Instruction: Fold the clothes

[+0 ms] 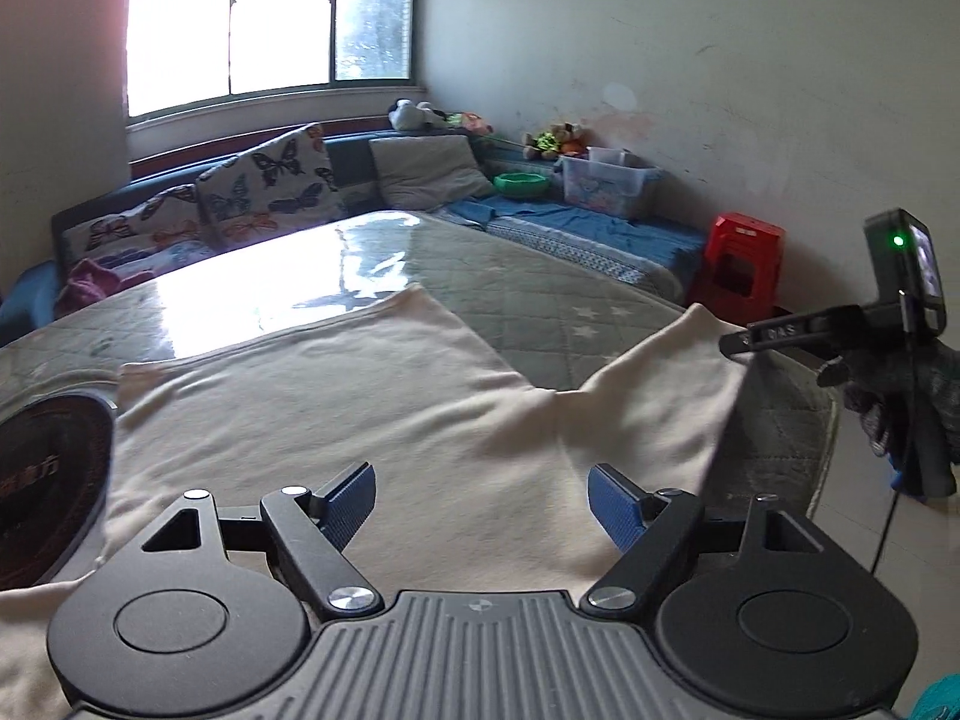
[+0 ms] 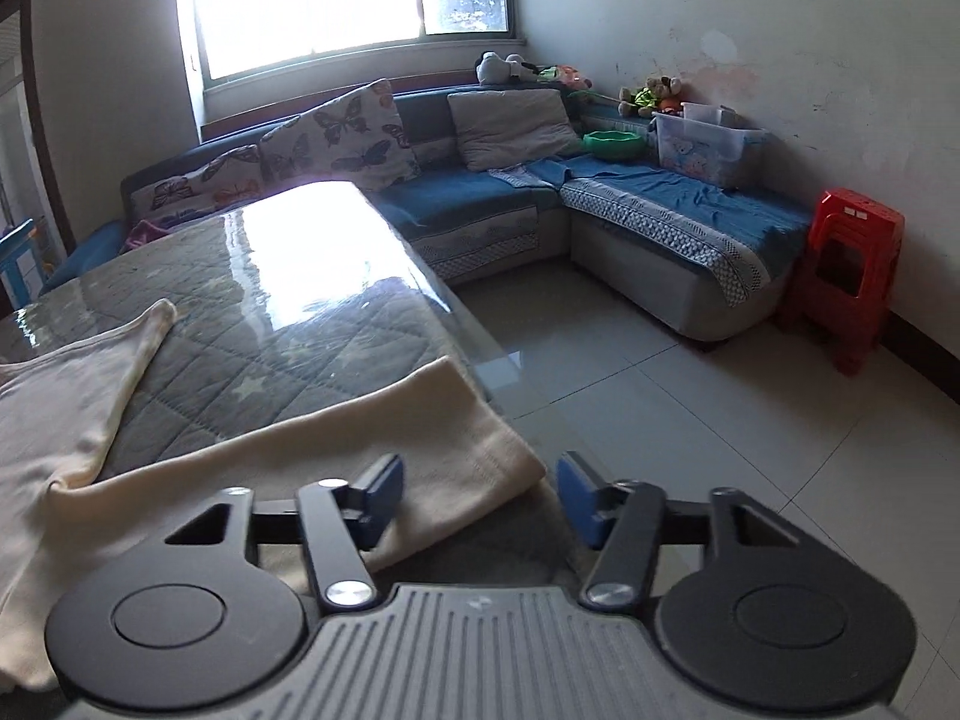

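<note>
A cream garment [image 1: 336, 414] lies spread over the table [image 1: 540, 294], on its grey quilted cover with pale stars; one sleeve [image 2: 312, 468] reaches toward the table's right edge, and the other [image 2: 108, 372] lies flat farther back. The left gripper [image 1: 482, 495] hovers over the cloth's middle with its blue pads spread wide and nothing between them. The right gripper [image 2: 480, 495] is also wide open — its left pad is over the near sleeve's end, its right pad is past the table edge above the tiled floor [image 2: 690, 396]. From the left wrist view, that gripper sits just beside the sleeve's raised cuff; contact is unclear. Behind stand a blue sofa [image 2: 660, 204] with butterfly cushions [image 2: 348, 132] and red stools [image 2: 846, 282].
</note>
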